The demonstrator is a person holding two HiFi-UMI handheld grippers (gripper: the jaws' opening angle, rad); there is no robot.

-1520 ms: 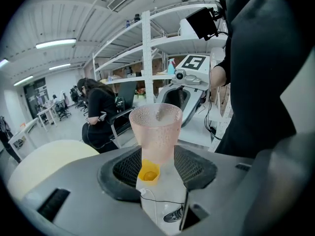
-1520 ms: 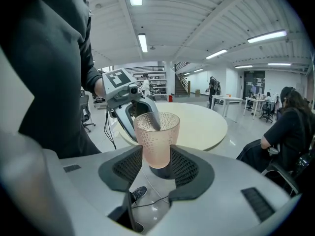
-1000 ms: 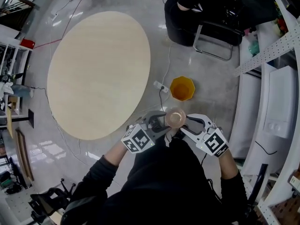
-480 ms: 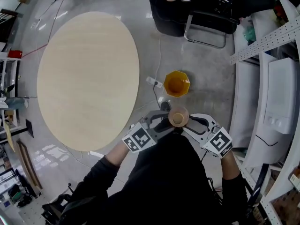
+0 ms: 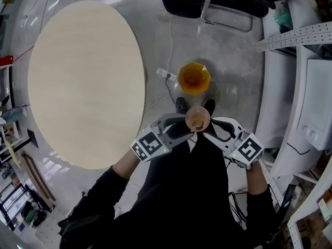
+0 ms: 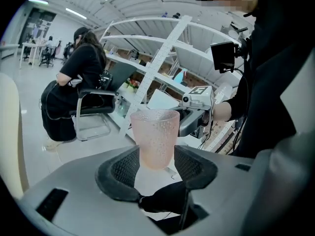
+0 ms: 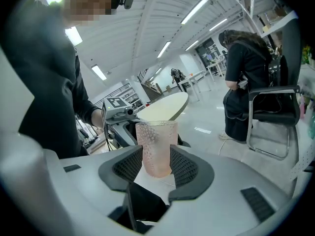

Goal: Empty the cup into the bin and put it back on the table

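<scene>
Left gripper (image 6: 156, 161): fingers (image 6: 123, 168) closed on the base of the pink textured cup (image 6: 155, 134). One pad looks slightly off the wall, so I can't confirm full contact on that side. Right gripper (image 7: 157, 166): fingers (image 7: 184, 170) clamped on the lower part of the same cup from the opposite side, with both pads on it.

Cup position: upright in the air between the two grippers, close to the person's body. It is off the counter (image 5: 83, 82), out past its right edge and over the floor. The orange bin (image 5: 193, 78) stands on the floor just ahead of the cup, so the cup is near the bin mouth but not over it yet.

Step in hand, as I read it, is the carry to the bin and then the tip:
- Move both grippers as one unit, because any relative drift twists the cup out of a low grip.
- Get the rim fully over the bin opening before tilting.
- Tilt away from the body, around the line between the two grips — no wrist fight.
- The grip is low on a tapered wall, so keep the squeeze on while the cup is inverted.

Contents can't be made out from the head view.
</scene>
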